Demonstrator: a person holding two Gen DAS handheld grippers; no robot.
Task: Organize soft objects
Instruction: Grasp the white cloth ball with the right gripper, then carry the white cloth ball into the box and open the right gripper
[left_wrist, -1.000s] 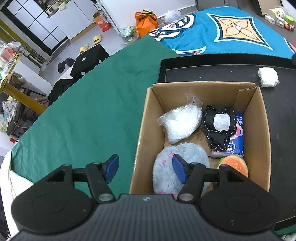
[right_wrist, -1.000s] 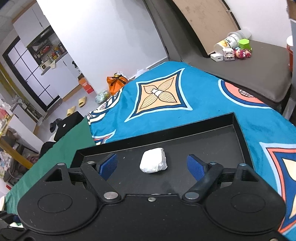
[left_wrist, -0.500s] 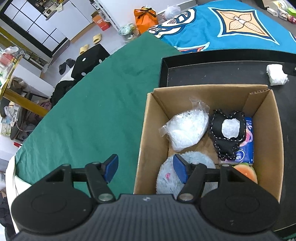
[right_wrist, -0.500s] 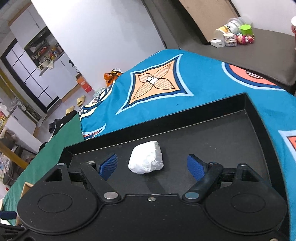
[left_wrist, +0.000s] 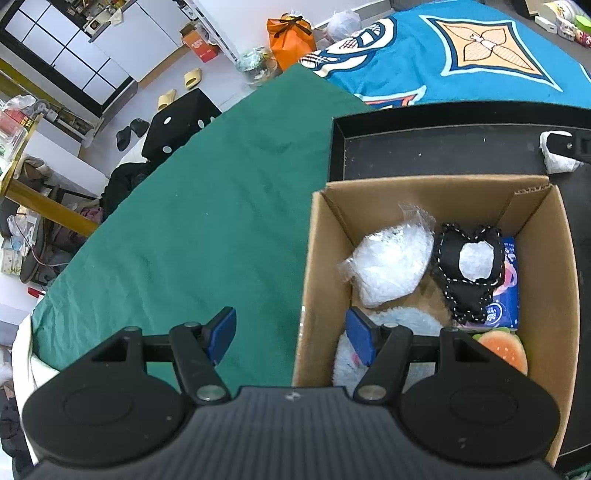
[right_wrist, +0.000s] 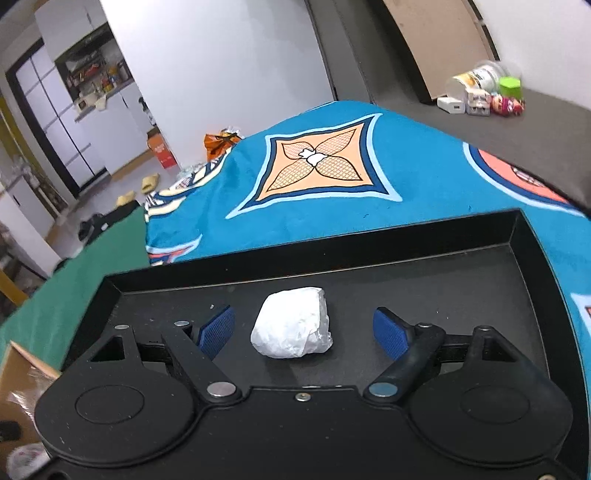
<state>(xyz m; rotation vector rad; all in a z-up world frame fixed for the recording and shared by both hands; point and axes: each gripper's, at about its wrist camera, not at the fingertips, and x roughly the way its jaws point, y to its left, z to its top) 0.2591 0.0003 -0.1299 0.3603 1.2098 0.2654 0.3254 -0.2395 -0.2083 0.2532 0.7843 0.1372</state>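
A white crumpled soft lump (right_wrist: 291, 325) lies on the floor of the black tray (right_wrist: 480, 266). My right gripper (right_wrist: 304, 330) hangs low over it, open, its blue pads either side of the lump and apart from it. In the left wrist view the same lump (left_wrist: 554, 157) shows at the right edge, partly hidden by a black finger of the right gripper. The cardboard box (left_wrist: 317, 258) holds a clear bag of white stuffing (left_wrist: 391, 269), a black pouch (left_wrist: 469, 269), a blue packet (left_wrist: 508, 310), a grey fluffy toy (left_wrist: 406, 325) and an orange plush (left_wrist: 502, 347). My left gripper (left_wrist: 291, 336) is open, straddling the box's left wall.
The box stands inside the black tray (left_wrist: 424, 147), whose raised rim surrounds it. Green cloth (left_wrist: 203, 221) covers the table on the left, a blue patterned cloth (right_wrist: 332, 177) lies beyond the tray. Small items (right_wrist: 484, 96) sit on a grey surface at far right.
My right gripper has sunk toward the tray and come closer to the white lump, which now sits between its pads. The left gripper has hardly moved.
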